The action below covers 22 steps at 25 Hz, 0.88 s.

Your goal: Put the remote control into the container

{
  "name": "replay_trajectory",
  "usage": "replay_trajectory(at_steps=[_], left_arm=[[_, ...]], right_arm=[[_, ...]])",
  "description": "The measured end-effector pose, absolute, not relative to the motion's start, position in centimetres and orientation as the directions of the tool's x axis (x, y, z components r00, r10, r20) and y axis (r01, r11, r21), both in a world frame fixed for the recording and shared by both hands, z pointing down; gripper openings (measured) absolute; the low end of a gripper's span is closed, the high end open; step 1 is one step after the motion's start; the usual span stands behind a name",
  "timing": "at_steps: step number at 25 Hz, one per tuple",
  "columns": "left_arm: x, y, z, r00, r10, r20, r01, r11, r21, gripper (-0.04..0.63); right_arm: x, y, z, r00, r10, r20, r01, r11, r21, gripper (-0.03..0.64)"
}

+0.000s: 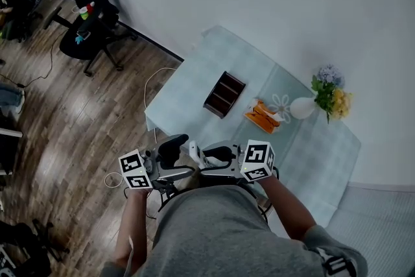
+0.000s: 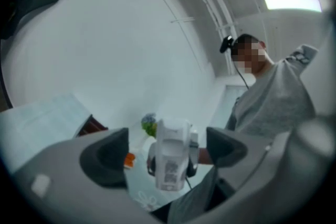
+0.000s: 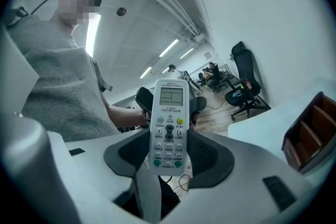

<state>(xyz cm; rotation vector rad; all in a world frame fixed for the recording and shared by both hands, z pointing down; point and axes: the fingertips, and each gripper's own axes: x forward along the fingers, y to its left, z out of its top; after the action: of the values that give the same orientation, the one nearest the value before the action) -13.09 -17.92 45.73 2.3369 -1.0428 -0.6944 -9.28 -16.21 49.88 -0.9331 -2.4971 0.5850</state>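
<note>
Held level and close before the chest, tips facing each other. Right gripper (image 3: 168, 152) clenched on the upright white plastic remote control (image 3: 168, 123). Left gripper (image 2: 167, 152) released wide, gripping nothing. Well apart from the dark brown wooden compartment container (image 1: 224, 94) on the pale checked table (image 1: 194, 78).

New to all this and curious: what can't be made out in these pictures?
Container: compartments' contents; dark and small in head view, cut by the edge in right gripper view.
Orange thing: unidentifiable; small in head view, half behind the left tongs in left gripper view.
Remote control: button print too small, right gripper view.
</note>
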Motion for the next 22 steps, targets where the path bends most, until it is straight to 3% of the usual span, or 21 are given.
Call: replay_trajectory(at_steps=[13,17,22], left_arm=[[-12.0,-18.8,44.7,0.641,-0.731,-0.235,-0.489,-0.625,0.609,0.413],[-11.8,-19.1,44.4,0.640,-0.728,-0.247,-0.474,-0.627,0.618,0.349],[-11.4,-19.7,44.1,0.642,-0.725,-0.252,-0.465,-0.629,0.623,0.331]], right_arm=[[-9.6,-16.2,49.3,-0.712,0.687,0.143,0.526,0.658,-0.539,0.232],[-9.5,-16.6,49.5,-0.711,0.689,0.141,0.526,0.654,-0.544,0.232],[-9.0,-17.3,49.6,-0.713,0.689,0.128,0.525,0.646,-0.555,0.232]])
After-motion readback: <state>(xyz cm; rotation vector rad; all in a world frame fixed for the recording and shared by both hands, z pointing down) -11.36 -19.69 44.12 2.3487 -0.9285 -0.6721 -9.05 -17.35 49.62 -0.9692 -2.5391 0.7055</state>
